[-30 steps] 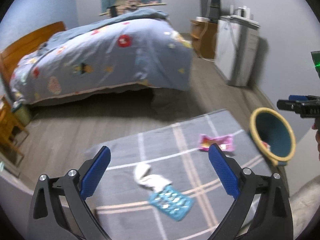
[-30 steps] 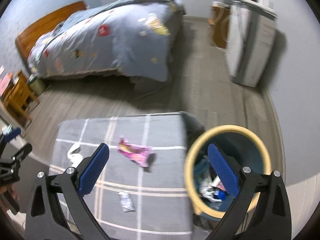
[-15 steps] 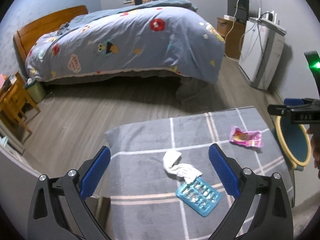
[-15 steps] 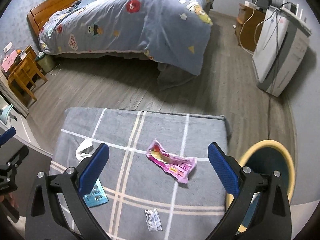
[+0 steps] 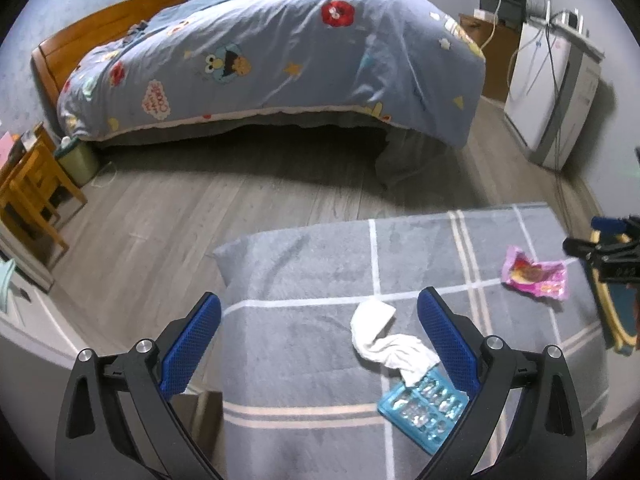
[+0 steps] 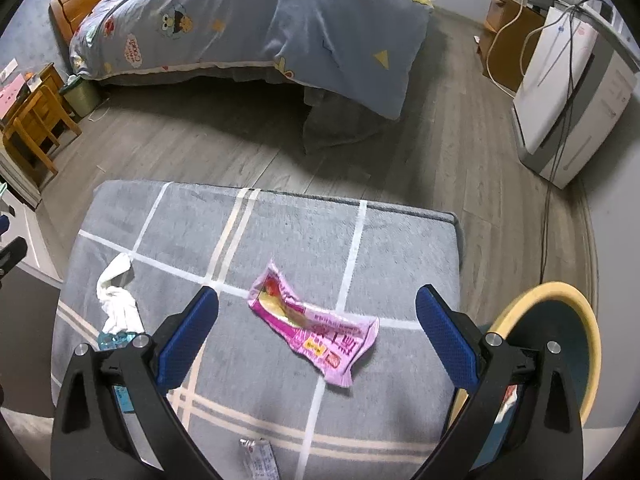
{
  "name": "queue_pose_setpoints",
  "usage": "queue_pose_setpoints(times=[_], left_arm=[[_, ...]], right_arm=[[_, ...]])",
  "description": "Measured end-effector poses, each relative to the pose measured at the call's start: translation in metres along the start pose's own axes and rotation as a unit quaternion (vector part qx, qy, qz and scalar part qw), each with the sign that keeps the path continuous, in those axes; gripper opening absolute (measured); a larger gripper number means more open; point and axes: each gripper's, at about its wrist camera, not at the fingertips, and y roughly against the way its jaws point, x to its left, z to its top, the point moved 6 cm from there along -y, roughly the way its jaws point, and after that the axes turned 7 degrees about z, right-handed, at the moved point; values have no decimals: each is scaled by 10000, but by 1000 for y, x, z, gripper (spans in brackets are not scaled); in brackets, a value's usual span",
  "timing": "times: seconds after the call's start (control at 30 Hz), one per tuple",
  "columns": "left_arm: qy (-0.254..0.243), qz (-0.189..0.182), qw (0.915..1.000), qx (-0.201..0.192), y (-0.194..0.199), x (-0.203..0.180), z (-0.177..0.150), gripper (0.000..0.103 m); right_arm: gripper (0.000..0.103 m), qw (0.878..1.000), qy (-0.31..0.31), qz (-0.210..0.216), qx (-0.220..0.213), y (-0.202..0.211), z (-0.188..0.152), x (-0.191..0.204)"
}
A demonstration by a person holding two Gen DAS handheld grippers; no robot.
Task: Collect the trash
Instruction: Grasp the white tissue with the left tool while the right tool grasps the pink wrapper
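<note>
We are holding the left gripper (image 5: 319, 318) with its blue fingers spread wide and nothing between them, above the near left part of the grey checked blanket (image 5: 304, 264). The right gripper (image 6: 317, 312) is also standing wide open and empty, and the pink snack wrapper (image 6: 316, 330) is lying flat on the blanket between its two fingers, lower than them.

In the left wrist view we are seeing the crumpled white tissue (image 5: 386, 340) just beside the right finger, with one end resting on the blue blister pack (image 5: 424, 408). The pink wrapper (image 5: 536, 274) is lying well apart from them, to the right, near the edge of the picture. There the right gripper is appearing only as a dark tip, in front of the yellow rim of the trash bin (image 5: 612, 320).

The right wrist view is showing more of this bin (image 6: 560, 344): it is standing beside the right edge of the blanket, and some rubbish is lying inside it. This view is also showing a small clear sachet (image 6: 260, 458) at the near edge, which the left view is not showing. The tissue (image 6: 116, 296) and a corner of the blister pack (image 6: 116, 338) are lying to the left
</note>
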Motion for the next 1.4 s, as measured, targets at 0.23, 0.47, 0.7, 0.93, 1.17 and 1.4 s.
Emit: queue_pose_setpoints(times=[0.23, 0.47, 0.7, 0.93, 1.17, 1.4], left_arm=[[-31, -53, 9968, 791, -54, -29, -32, 97], [-225, -319, 9934, 1083, -76, -62, -47, 97], [-56, -541, 9915, 1181, -84, -66, -47, 97], [-54, -491, 9905, 1284, -95, -70, -45, 97], [-170, -439, 9905, 1295, -101, -74, -46, 97], [-93, -384, 9920, 1201, -98, -67, -43, 78]], right_arm=[[97, 9993, 283, -19, 237, -26, -6, -9], [97, 9974, 291, 37, 658, -52, -21, -17], [97, 9923, 783, 110, 951, -70, -32, 2], [97, 9899, 938, 32, 1060, -79, -40, 7], [74, 9899, 889, 20, 1109, -82, -42, 4], [51, 9908, 837, 16, 1063, -78, -37, 0]])
